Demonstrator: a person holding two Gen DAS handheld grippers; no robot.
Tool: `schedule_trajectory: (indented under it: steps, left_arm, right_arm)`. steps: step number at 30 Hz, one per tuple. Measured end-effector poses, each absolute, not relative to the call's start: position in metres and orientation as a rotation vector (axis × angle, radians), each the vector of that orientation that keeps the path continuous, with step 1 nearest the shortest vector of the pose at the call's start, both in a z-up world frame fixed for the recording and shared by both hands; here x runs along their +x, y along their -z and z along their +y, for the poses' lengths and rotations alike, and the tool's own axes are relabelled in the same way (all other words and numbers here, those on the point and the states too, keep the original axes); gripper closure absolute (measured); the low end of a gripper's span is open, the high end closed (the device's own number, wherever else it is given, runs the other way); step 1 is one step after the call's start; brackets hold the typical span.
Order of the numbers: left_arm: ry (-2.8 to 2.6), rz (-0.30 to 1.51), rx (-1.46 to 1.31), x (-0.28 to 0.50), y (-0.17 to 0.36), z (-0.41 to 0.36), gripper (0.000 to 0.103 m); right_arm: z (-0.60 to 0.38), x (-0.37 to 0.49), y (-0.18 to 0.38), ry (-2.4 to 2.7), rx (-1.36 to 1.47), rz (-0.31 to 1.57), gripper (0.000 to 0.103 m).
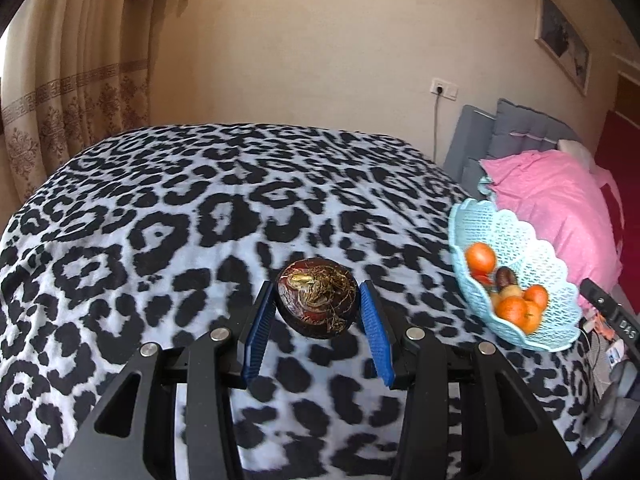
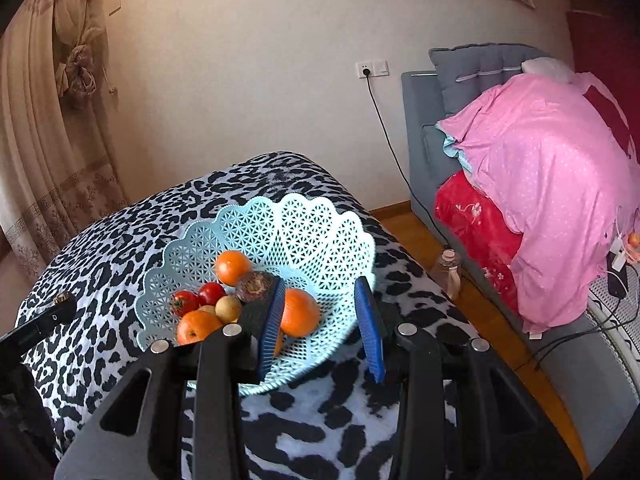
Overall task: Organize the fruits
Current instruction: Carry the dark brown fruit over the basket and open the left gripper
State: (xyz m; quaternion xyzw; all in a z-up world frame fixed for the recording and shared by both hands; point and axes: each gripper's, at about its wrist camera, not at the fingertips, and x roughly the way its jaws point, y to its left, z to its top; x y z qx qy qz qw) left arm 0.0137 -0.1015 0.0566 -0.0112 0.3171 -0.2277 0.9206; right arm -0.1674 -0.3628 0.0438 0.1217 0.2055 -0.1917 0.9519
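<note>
Nearly done, going by what I can see. My left gripper [image 1: 317,322] is clamped on a dark brown, rooty round fruit [image 1: 316,303], pads pressing on both sides, held up off the leopard-print blanket [image 1: 160,216]. The light blue lattice basket [image 1: 552,280] sits off to the right of it in the left wrist view, well apart from the fruit, at the blanket's edge near the pink bedding [image 1: 560,200].

My right gripper [image 2: 320,328] hangs over the basket's near rim, jaws parted and holding nothing; an orange [image 2: 300,312] lies just by the left pad but I read it as resting in the basket, not gripped.

Basket already holds several oranges, two red tomato-like fruits [image 2: 198,298], a pale yellow one [image 2: 228,308] and a dark one [image 2: 256,286]. No loose fruit shows on the blanket in either view.

Left to do, by my judgement: carry the held fruit across and drop it in the basket.
</note>
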Motion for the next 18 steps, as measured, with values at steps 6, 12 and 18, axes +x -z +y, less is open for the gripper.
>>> schedule_trajectory:
  steps: [6, 12, 18]
  left_arm:
    - [0.544, 0.655, -0.008, 0.001, -0.063, -0.126, 0.059]
    - [0.630, 0.660, -0.002, -0.007, -0.070, -0.154, 0.059]
    - [0.681, 0.650, 0.029, -0.012, -0.074, -0.185, 0.059]
  right_arm:
    - [-0.371, -0.179, -0.039, 0.403, 0.280, 0.386, 0.054]
    - [-0.375, -0.184, -0.036, 0.398, 0.306, 0.372, 0.054]
    - [-0.376, -0.185, -0.034, 0.397, 0.324, 0.362, 0.054]
